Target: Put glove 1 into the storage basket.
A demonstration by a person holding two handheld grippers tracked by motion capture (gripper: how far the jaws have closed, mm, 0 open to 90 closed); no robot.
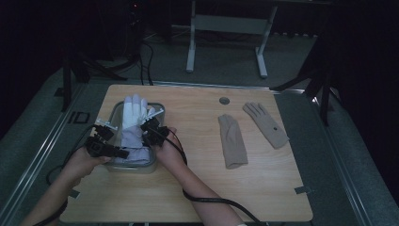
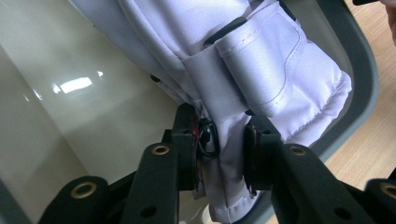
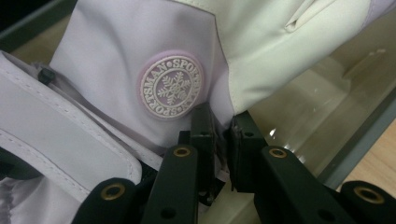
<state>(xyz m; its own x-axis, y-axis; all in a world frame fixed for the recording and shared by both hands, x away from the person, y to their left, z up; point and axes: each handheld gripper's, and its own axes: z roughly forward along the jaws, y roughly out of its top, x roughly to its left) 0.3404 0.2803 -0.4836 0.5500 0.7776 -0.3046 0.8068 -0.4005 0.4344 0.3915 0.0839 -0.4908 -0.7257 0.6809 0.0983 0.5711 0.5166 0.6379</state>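
Bare table (image 1: 188, 179) lies open; two beige gloves (image 1: 232, 141) seemingly crowd the right.

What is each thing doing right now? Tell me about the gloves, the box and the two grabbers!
White ski glove: held by both grippers, partly in the bin.
Grey bin: open, no lid on it.
Left gripper: shut on the glove's cuff.
Right gripper: shut on the glove's fabric edge.
Two beige gloves: lying flat on the table, apart, untouched.

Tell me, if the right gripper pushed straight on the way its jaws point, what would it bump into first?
The white ski glove itself: the right gripper already pinches its fabric beside the round snowflake badge. Beyond that, probably the tray, though depth is unclear.
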